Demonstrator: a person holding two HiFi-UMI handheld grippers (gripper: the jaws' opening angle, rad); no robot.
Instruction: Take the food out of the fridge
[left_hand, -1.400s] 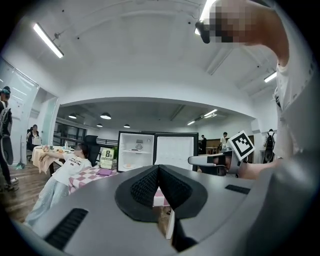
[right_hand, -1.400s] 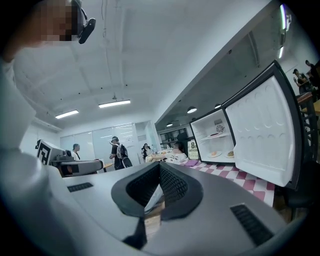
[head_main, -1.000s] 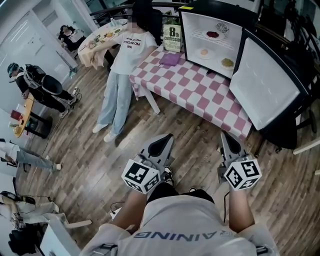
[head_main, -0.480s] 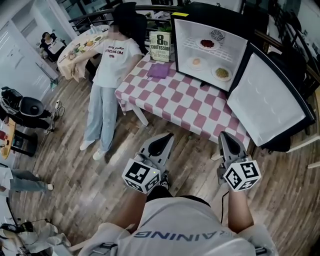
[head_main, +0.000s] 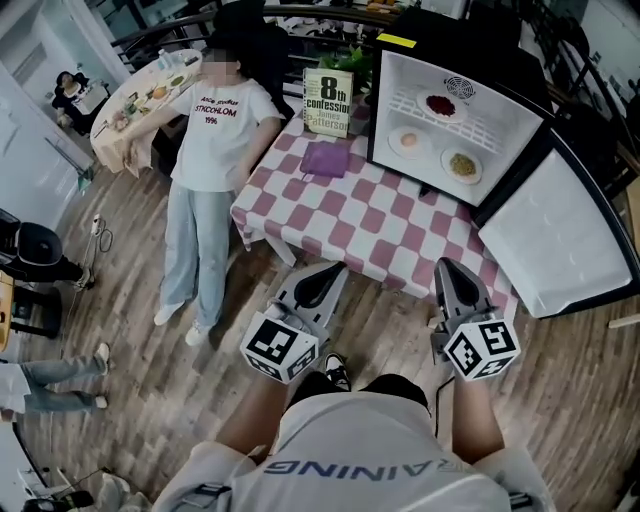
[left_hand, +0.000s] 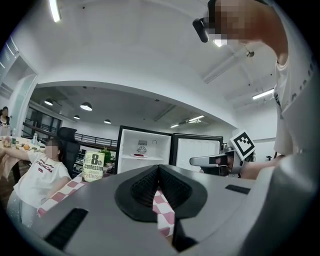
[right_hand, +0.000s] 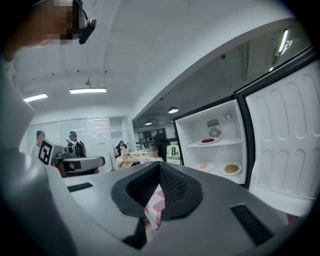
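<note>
A small black fridge (head_main: 395, 60) stands open on the pink checkered table (head_main: 360, 220). Its white inside holds a plate of dark red food (head_main: 440, 103) on the upper shelf. Below it are a plate with a round bun (head_main: 408, 140) and a plate of yellowish food (head_main: 463, 164). My left gripper (head_main: 333, 270) and right gripper (head_main: 448, 266) hover side by side before the table's near edge, both shut and empty, well short of the fridge. In the right gripper view the three plates (right_hand: 208, 141) (right_hand: 203, 165) (right_hand: 231, 169) show beyond my right gripper (right_hand: 160, 165).
The fridge door (head_main: 565, 240) swings out to the right. A person in a white T-shirt (head_main: 215, 125) stands at the table's left end. A printed sign (head_main: 328, 102) and a purple cloth (head_main: 325, 158) sit left of the fridge. A round laid table (head_main: 140, 95) is back left.
Both grippers have travelled forward over the wooden floor towards the checkered table, staying shut. The table and open fridge now lie closer and more centred in the head view.
</note>
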